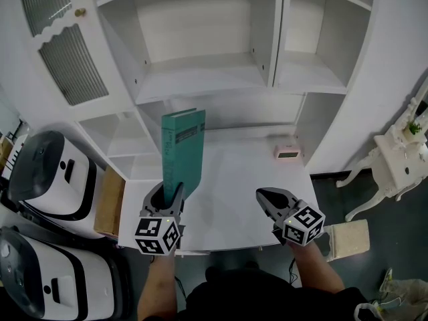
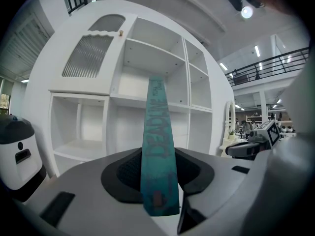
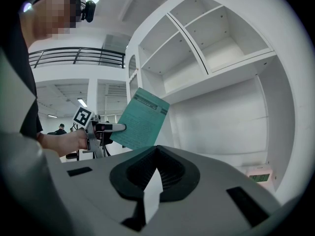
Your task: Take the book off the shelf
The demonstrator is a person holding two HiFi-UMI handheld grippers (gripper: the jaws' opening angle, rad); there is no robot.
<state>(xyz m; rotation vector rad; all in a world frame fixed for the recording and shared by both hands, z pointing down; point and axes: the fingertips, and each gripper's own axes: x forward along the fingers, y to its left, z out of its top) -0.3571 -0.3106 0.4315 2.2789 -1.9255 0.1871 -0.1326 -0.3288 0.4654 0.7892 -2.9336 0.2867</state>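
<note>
A teal book (image 1: 184, 149) stands upright over the white desktop (image 1: 247, 192), in front of the shelf unit (image 1: 207, 72). My left gripper (image 1: 167, 191) is shut on its lower edge. In the left gripper view the book's spine (image 2: 158, 132) rises from between the jaws. The right gripper view shows the book's cover (image 3: 140, 119) tilted, with the left gripper (image 3: 110, 128) on its left edge. My right gripper (image 1: 267, 194) hovers over the desktop's front right, shut, with nothing in it (image 3: 157, 151).
A small pink clock (image 1: 289, 152) sits at the desktop's back right. Two white machines (image 1: 50, 172) and a cardboard box (image 1: 110, 202) stand at the left. A white side table (image 1: 401, 156) and a stool (image 1: 348, 239) are on the right. No other books show on the shelves.
</note>
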